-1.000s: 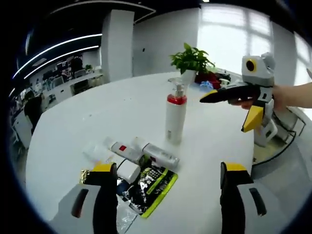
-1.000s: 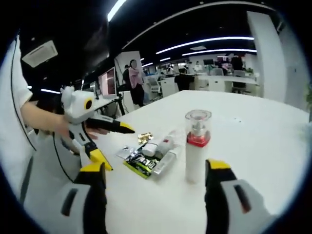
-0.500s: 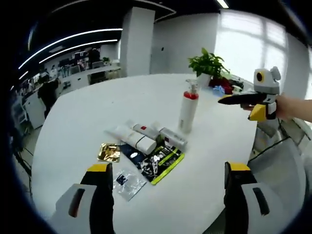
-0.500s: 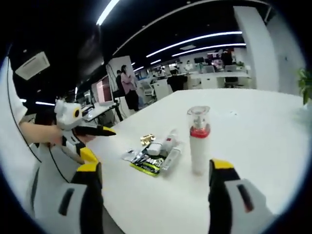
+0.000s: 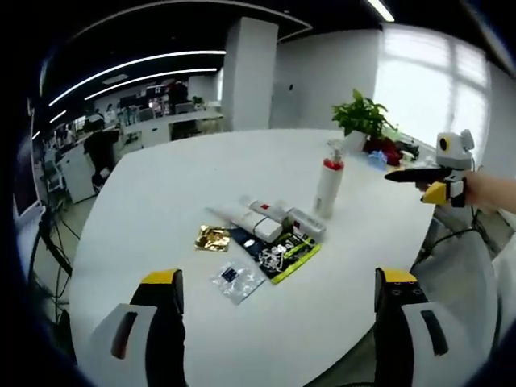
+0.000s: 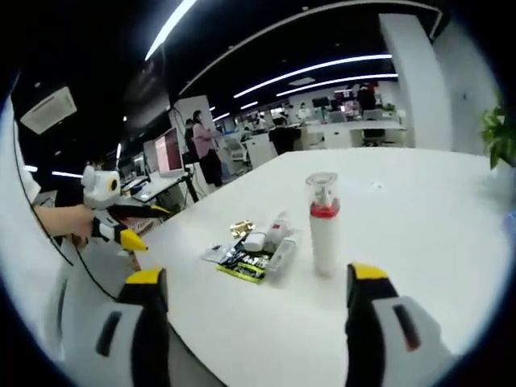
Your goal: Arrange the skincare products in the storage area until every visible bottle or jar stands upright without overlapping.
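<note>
- Both cameras have drawn back from the table since a second ago, so the products look smaller and further from the jaws; the things themselves lie as before.
- Left gripper: jaws wide apart, holding nothing, hovering over the near edge of the table.
- Right gripper: jaws likewise spread and empty, short of the table edge. In the left gripper view it shows at the far right, held in a hand, off the table's side.
- Pump bottle, white with a red collar and clear cap, stands upright on the table; it is the landmark.
- Tubes lie flat just beside the bottle, on its near-left side, close together and touching.
- Green-edged sachet lies flat under or against the tubes, nearer than the bottle.
- Gold sachet lies left of the tubes, further from the bottle.
- Clear sachet lies nearest the left gripper, well apart from the bottle.
- Plant stands beyond the bottle, at the table's far edge.
</note>
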The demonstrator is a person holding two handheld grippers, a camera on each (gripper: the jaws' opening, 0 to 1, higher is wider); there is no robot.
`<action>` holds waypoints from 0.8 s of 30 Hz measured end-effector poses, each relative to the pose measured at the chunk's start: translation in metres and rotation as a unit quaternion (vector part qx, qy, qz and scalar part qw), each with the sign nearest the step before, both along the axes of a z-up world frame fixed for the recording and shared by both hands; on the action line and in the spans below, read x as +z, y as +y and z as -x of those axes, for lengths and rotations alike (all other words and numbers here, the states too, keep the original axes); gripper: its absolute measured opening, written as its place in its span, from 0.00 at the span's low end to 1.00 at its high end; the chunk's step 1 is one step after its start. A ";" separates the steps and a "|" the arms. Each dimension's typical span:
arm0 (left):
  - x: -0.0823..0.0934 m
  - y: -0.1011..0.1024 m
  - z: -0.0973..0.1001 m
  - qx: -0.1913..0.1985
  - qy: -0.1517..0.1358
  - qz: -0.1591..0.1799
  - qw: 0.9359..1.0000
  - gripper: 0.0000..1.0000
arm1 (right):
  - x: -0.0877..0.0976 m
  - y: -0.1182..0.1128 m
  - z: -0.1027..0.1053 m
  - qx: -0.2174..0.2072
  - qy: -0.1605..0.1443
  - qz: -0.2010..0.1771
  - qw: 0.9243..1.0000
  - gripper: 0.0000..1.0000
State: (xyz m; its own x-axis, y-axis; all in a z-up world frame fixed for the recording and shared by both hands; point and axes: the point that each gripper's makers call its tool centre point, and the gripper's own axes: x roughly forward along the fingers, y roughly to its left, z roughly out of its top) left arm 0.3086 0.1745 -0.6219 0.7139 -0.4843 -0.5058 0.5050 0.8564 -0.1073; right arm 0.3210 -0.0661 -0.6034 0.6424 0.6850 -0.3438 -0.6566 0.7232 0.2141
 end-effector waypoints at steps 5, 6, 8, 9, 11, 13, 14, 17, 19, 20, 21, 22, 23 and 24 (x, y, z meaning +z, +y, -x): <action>0.006 0.006 0.008 0.009 -0.004 0.003 1.000 0.97 | 0.001 -0.005 0.006 -0.010 -0.001 0.000 1.000 0.93; 0.007 0.006 0.010 0.010 -0.005 0.004 1.000 0.97 | 0.001 -0.005 0.007 -0.011 0.000 0.000 1.000 0.93; 0.009 0.007 0.013 0.012 -0.006 0.004 1.000 0.97 | 0.002 -0.005 0.011 -0.012 0.001 0.002 1.000 0.94; 0.011 0.008 0.015 0.014 -0.007 0.004 1.000 0.97 | 0.002 -0.005 0.013 -0.012 0.001 0.003 1.000 0.94; 0.012 0.008 0.016 0.016 -0.008 0.005 1.000 0.97 | 0.002 -0.006 0.015 -0.013 0.001 0.002 1.000 0.94; 0.014 0.008 0.017 0.020 -0.009 0.008 1.000 0.97 | 0.002 -0.006 0.016 -0.016 0.002 -0.002 1.000 0.95; 0.015 0.008 0.018 0.020 -0.009 0.008 1.000 0.97 | 0.001 -0.006 0.017 -0.018 0.004 -0.003 1.000 0.95; 0.014 0.007 0.019 0.017 -0.007 0.005 1.000 0.97 | -0.002 -0.007 0.019 -0.022 0.008 -0.005 1.000 0.96; 0.014 0.007 0.019 0.016 -0.007 0.004 1.000 0.97 | -0.002 -0.007 0.019 -0.023 0.009 -0.005 1.000 0.97; 0.014 0.007 0.019 0.016 -0.006 0.004 1.000 0.97 | -0.002 -0.007 0.020 -0.023 0.010 -0.004 1.000 0.97; 0.014 0.006 0.019 0.017 -0.006 0.004 1.000 0.97 | -0.002 -0.007 0.020 -0.023 0.009 -0.004 1.000 0.98; 0.014 0.007 0.018 0.017 -0.006 0.004 1.000 0.97 | -0.002 -0.007 0.019 -0.023 0.009 -0.005 1.000 0.98; 0.014 0.006 0.018 0.017 -0.006 0.004 1.000 0.97 | -0.002 -0.007 0.019 -0.024 0.009 -0.005 1.000 0.98; 0.013 0.007 0.017 0.016 -0.005 0.003 1.000 0.97 | -0.002 -0.007 0.019 -0.025 0.009 -0.005 1.000 0.98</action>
State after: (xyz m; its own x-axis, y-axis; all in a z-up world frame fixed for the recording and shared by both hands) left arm 0.2917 0.1811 -0.6085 0.7339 -0.4643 -0.4958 0.4784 0.8715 -0.1079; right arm 0.3020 -0.0735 -0.6055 0.6697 0.6557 -0.3486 -0.6154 0.7528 0.2336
